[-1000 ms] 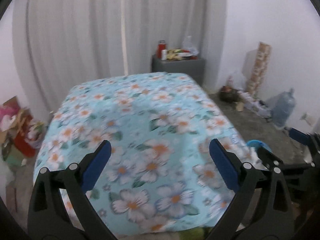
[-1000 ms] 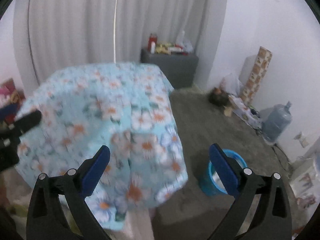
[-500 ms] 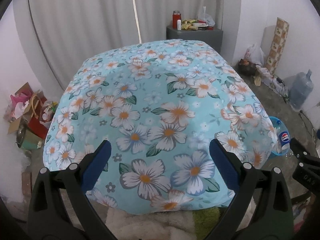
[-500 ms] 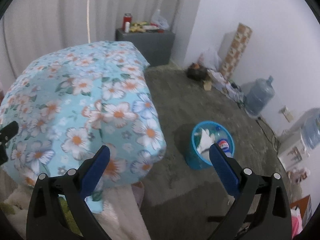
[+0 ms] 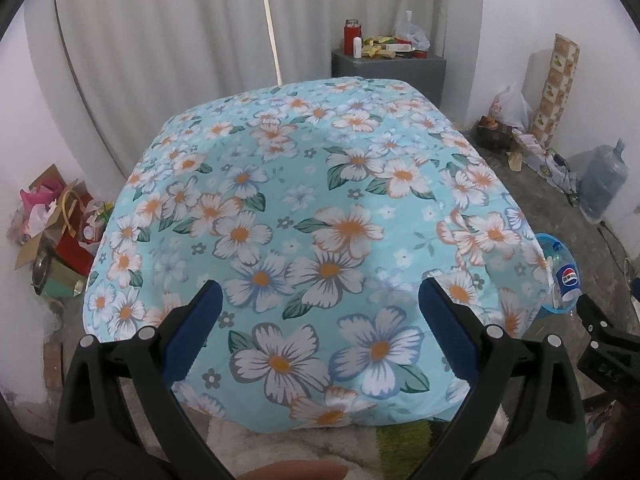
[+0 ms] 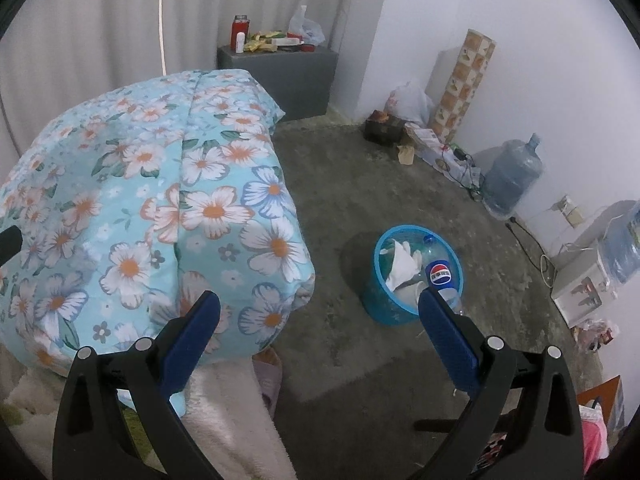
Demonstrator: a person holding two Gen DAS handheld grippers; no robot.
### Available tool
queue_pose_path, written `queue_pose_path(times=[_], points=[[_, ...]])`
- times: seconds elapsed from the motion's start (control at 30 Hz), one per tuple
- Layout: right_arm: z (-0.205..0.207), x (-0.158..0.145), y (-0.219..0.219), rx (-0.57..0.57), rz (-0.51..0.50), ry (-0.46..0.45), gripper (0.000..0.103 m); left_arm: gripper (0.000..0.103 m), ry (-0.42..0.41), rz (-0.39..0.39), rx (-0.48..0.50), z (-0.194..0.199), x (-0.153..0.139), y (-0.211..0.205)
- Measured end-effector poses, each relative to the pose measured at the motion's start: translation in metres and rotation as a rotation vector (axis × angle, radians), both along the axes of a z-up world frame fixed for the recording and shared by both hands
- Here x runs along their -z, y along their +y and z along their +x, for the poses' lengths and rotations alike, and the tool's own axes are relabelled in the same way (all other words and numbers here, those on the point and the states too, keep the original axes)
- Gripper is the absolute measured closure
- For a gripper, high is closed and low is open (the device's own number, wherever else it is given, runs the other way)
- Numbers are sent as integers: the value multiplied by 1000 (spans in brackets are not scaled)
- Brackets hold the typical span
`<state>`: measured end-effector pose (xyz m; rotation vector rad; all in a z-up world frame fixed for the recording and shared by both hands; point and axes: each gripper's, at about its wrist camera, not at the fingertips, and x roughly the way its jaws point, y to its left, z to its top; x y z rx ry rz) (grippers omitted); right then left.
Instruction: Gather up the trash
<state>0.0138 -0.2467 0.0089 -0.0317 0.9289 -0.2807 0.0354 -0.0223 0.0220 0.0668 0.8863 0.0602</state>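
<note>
A round blue wastebasket (image 6: 400,304) is standing upright on the grey floor, beside the bed's corner. Inside it, crumpled white paper (image 6: 402,262) is leaning against the left wall, and a clear plastic Pepsi bottle (image 6: 439,276) with a blue cap is lying tilted beside it.

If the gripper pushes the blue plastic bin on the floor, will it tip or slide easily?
The round blue plastic bin probably slides easily: it holds only white crumpled paper and a plastic Pepsi bottle, likely light. It looks narrower at the base, so a high push might tip it.
</note>
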Motion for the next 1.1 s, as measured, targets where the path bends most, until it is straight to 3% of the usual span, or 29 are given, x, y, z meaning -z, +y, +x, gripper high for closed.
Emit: queue_pose_path(times=[0.53, 1.1], points=[[1, -1, -4, 1, -9, 0, 7, 9, -13, -19, 41, -3, -4, -12], [2, -6, -15, 25, -25, -8, 7, 9, -16, -25, 21, -1, -5, -8]])
